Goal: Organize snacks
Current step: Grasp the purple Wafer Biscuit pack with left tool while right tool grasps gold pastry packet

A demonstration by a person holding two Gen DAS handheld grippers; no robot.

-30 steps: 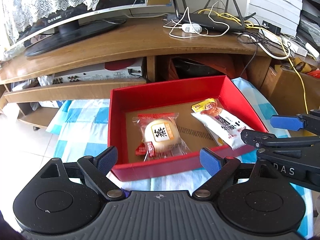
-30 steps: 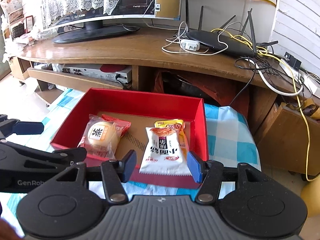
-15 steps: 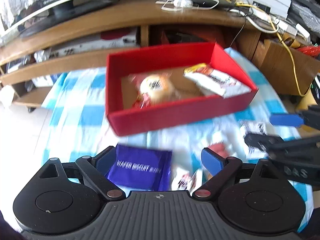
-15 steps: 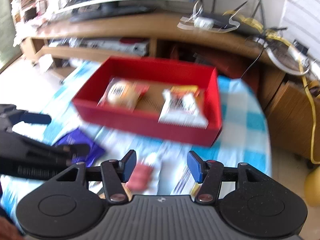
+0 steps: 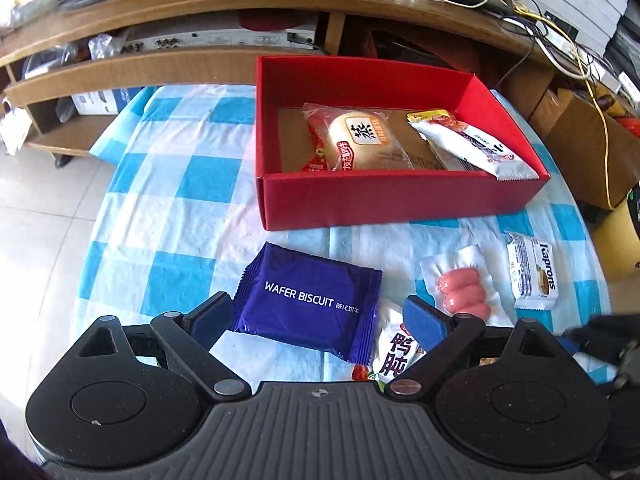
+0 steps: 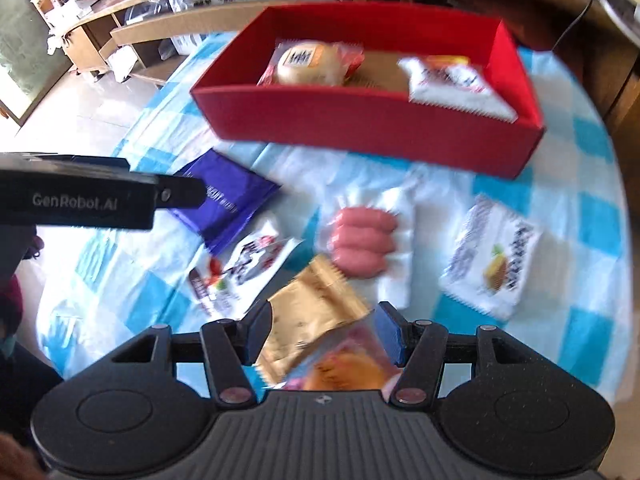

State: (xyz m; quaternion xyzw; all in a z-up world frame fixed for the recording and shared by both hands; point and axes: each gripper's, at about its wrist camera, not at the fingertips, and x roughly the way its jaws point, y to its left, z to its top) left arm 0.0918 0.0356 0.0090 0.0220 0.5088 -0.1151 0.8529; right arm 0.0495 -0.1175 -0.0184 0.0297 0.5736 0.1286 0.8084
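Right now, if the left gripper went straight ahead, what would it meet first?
Most likely the purple wafer packet, which lies between the open fingers of the left gripper; height above it is unclear. The red box lies beyond.

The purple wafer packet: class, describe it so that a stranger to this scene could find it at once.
Find the red box on the blue-checked cloth. On the cloth in front of its near-left corner lies a flat square packet. It alone is purple, printed WAFER BISCUIT in white.

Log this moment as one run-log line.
left gripper: open, over purple wafer pack | right gripper: open, over gold packet | red box: holds two snacks
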